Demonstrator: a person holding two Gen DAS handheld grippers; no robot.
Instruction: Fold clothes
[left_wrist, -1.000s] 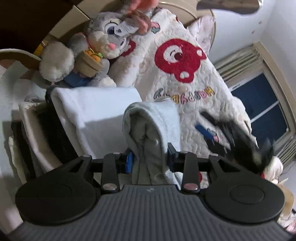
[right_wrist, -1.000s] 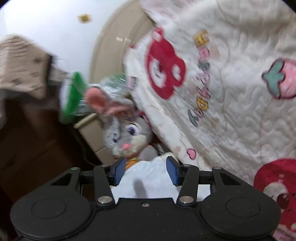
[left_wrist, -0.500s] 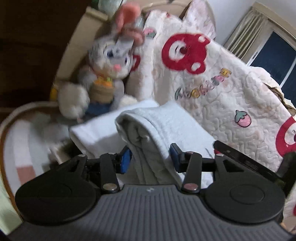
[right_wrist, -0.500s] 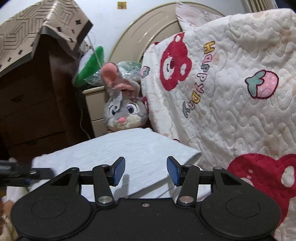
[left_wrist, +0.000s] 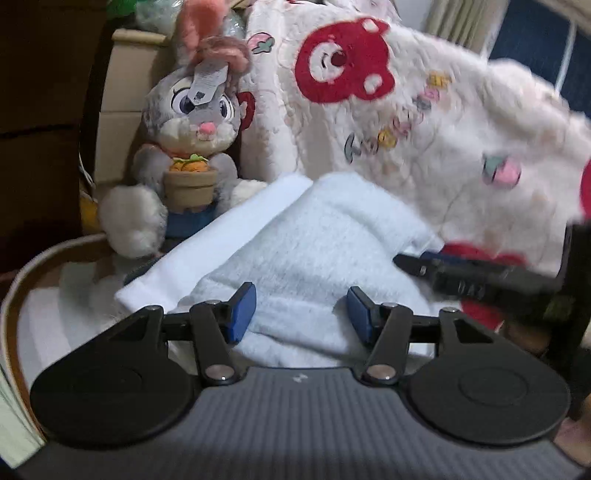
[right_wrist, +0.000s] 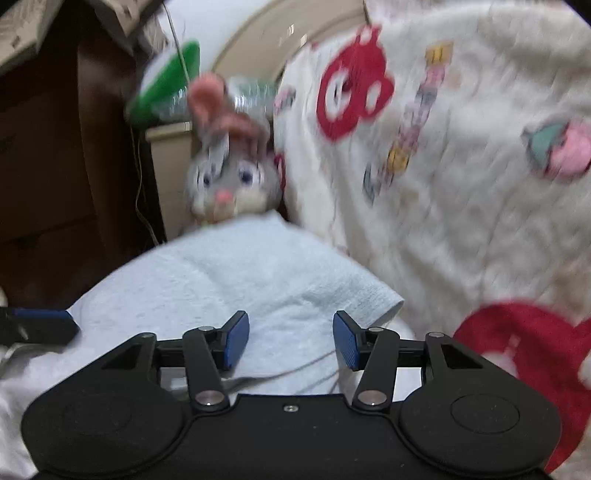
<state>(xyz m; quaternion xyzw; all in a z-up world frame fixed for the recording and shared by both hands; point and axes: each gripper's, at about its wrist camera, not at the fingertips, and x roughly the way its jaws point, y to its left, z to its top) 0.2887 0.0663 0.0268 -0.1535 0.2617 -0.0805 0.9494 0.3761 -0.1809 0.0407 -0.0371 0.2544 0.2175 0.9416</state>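
Two grippers are shown, each with its blue pads spread apart and nothing held between them. The left gripper (left_wrist: 301, 310) is seen above a folded pale-grey garment (left_wrist: 314, 251), which lies on top of a folded white garment (left_wrist: 221, 243). The right gripper (right_wrist: 290, 341) is seen over the same pale-grey garment (right_wrist: 236, 280); a tip of it enters the left wrist view from the right. Both garments are stacked beside a quilted blanket (left_wrist: 424, 110) printed with red bear heads. A plush rabbit (left_wrist: 192, 147) holding a flowerpot is propped just behind the stack, touching the blanket. The right wrist view is blurred.
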